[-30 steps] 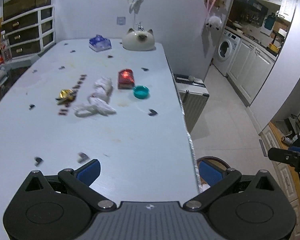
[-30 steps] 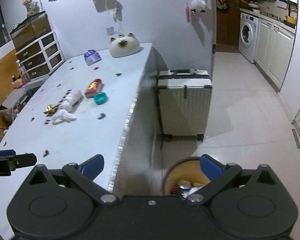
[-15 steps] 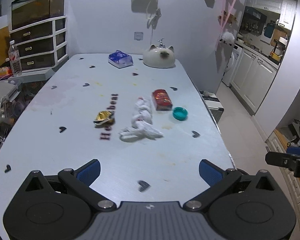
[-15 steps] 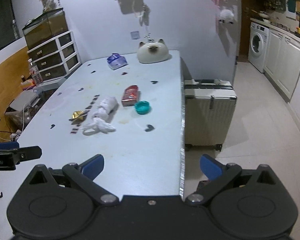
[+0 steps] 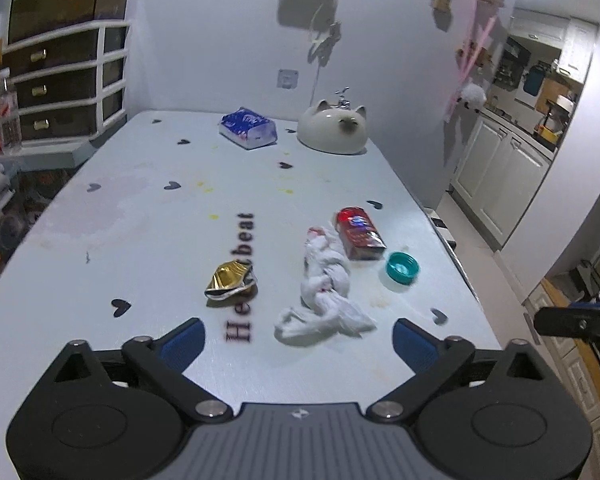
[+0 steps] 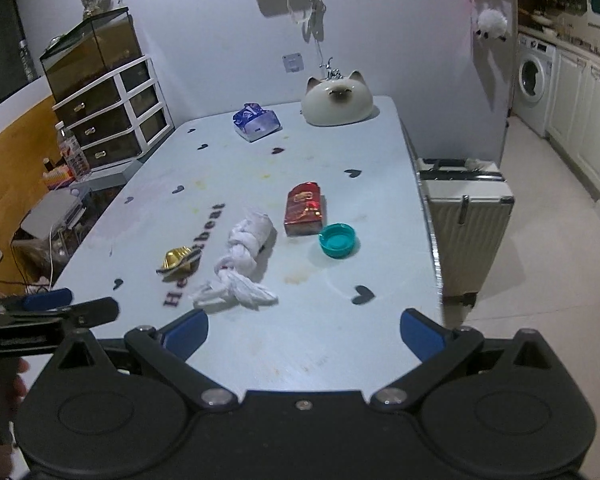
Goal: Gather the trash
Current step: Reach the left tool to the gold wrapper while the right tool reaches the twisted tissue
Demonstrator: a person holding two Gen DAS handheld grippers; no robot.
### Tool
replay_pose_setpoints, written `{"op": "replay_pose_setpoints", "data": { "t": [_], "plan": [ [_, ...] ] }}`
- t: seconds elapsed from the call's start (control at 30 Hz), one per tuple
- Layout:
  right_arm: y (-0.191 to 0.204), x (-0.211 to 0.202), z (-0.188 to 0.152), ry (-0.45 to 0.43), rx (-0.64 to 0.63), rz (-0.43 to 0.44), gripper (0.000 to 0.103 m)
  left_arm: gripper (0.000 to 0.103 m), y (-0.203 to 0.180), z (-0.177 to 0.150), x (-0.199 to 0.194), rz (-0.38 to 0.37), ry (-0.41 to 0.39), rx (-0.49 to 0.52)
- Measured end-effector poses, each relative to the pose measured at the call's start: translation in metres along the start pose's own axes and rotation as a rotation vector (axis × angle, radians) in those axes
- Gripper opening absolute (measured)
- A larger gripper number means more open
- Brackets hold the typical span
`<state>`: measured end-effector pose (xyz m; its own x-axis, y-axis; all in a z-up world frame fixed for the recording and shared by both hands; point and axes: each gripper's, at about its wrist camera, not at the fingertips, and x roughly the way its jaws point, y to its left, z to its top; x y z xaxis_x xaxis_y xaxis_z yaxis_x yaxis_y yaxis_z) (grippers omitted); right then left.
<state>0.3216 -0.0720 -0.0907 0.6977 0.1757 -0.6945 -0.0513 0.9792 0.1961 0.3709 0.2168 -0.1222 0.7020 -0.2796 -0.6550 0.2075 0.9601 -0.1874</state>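
A pale table [image 5: 148, 220] printed with small hearts carries four bits of trash in a loose row: a crumpled gold wrapper [image 5: 230, 280], a twisted white tissue [image 5: 326, 284] at its 3 o'clock, a red snack packet [image 5: 358, 234] touching the tissue's far end, and a teal bottle cap [image 5: 402, 269] just beside the packet at 4 o'clock. The left tool [image 5: 298, 340] hovers before the tissue, its jaws wide but closing on nothing. The right tool [image 6: 304, 330] is spread wide and empty over the table's near edge, trash at its 12 o'clock.
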Motion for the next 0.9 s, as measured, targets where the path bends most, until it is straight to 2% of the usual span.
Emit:
{"op": "replay_pose_setpoints", "data": {
  "t": [0.27, 0.47, 0.7, 0.9],
  "plan": [
    [0.003, 0.046, 0.015, 0.024, 0.037, 0.007, 0.097, 0.086, 0.038, 0.021, 0.058, 0.001, -0.004, -0.074],
    [0.004, 0.078, 0.023, 0.047, 0.071, 0.024, 0.095, 0.082, 0.061, 0.031, 0.102, 0.018, -0.003, -0.054],
    [0.008, 0.115, 0.038, 0.06, 0.097, 0.051, 0.089, 0.077, 0.07, 0.024, 0.143, 0.034, 0.028, 0.001],
    [0.017, 0.156, 0.052, 0.083, 0.172, 0.081, 0.082, 0.066, 0.068, 0.014, 0.156, 0.018, 0.031, -0.001]
  ]
}}
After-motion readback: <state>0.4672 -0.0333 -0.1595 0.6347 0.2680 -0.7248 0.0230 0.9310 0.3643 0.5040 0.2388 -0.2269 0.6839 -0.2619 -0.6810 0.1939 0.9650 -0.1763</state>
